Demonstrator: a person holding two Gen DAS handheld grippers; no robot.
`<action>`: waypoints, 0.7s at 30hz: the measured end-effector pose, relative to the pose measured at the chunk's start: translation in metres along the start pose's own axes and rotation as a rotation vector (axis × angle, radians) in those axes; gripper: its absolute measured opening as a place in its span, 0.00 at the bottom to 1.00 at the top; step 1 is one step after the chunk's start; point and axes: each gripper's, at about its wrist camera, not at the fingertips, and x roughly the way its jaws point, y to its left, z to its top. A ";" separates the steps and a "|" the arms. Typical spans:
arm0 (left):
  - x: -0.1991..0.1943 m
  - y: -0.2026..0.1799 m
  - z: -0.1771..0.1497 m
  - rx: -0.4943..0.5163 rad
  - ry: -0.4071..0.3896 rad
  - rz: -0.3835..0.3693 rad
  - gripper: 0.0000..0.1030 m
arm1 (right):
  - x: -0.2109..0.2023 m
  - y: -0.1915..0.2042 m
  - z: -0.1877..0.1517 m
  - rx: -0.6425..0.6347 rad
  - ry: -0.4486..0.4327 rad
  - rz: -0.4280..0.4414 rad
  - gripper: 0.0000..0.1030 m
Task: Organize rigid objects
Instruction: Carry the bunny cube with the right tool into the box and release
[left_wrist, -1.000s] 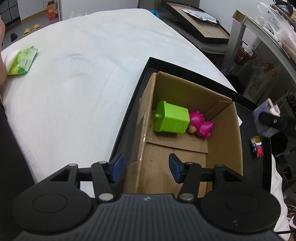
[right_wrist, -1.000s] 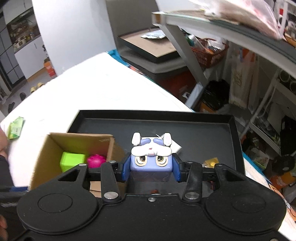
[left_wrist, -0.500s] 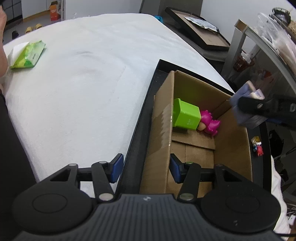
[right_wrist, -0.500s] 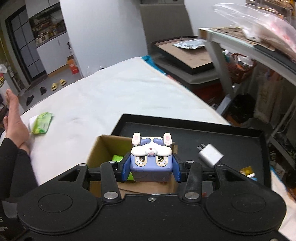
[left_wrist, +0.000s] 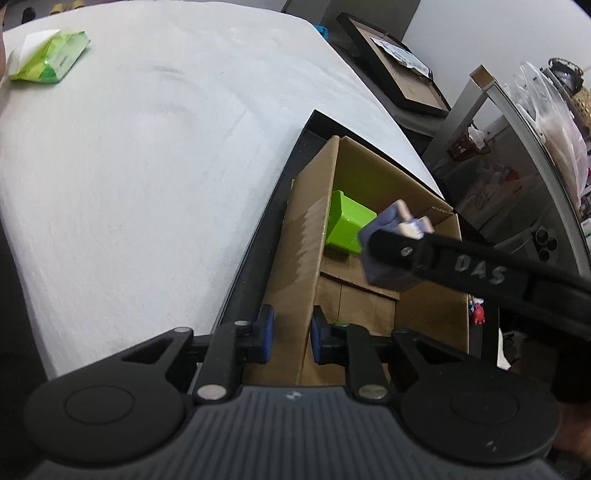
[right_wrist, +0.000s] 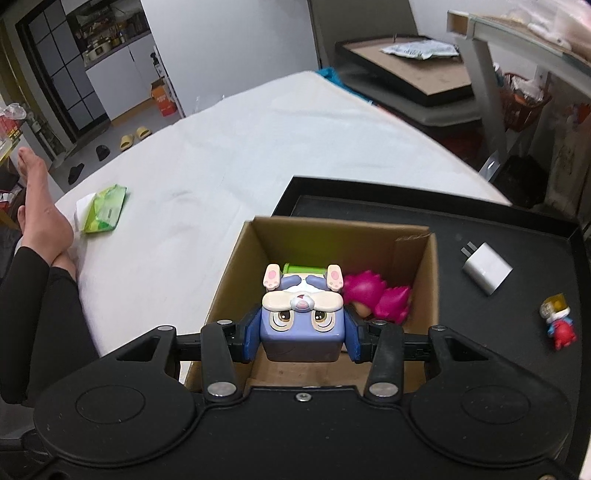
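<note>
A cardboard box (right_wrist: 424, 258) stands on a black tray (right_wrist: 517, 236). Inside lie a green block (left_wrist: 347, 221) and a pink toy (right_wrist: 376, 295). My right gripper (right_wrist: 301, 336) is shut on a purple bunny cube toy (right_wrist: 301, 325) and holds it over the box opening; it also shows in the left wrist view (left_wrist: 391, 254). My left gripper (left_wrist: 290, 338) is shut on the box's near left wall (left_wrist: 299, 288).
A white charger (right_wrist: 485, 269) and a small red and yellow figure (right_wrist: 559, 325) lie on the tray right of the box. A green wipes pack (right_wrist: 105, 214) lies on the white bed. A person's bare foot (right_wrist: 37, 206) is at the left. Shelving stands at the right.
My left gripper has closed on the box's left wall. My right gripper has carried the bunny cube from beside the box to over its opening.
</note>
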 end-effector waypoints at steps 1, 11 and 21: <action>0.000 0.001 0.001 -0.005 0.001 -0.002 0.19 | 0.003 0.002 -0.001 0.001 0.007 0.004 0.42; -0.001 0.006 0.003 -0.019 0.013 -0.018 0.19 | 0.031 0.011 -0.008 0.034 0.073 0.033 0.42; -0.002 0.004 0.004 -0.019 0.008 -0.003 0.19 | 0.054 0.001 -0.011 0.138 0.124 0.081 0.43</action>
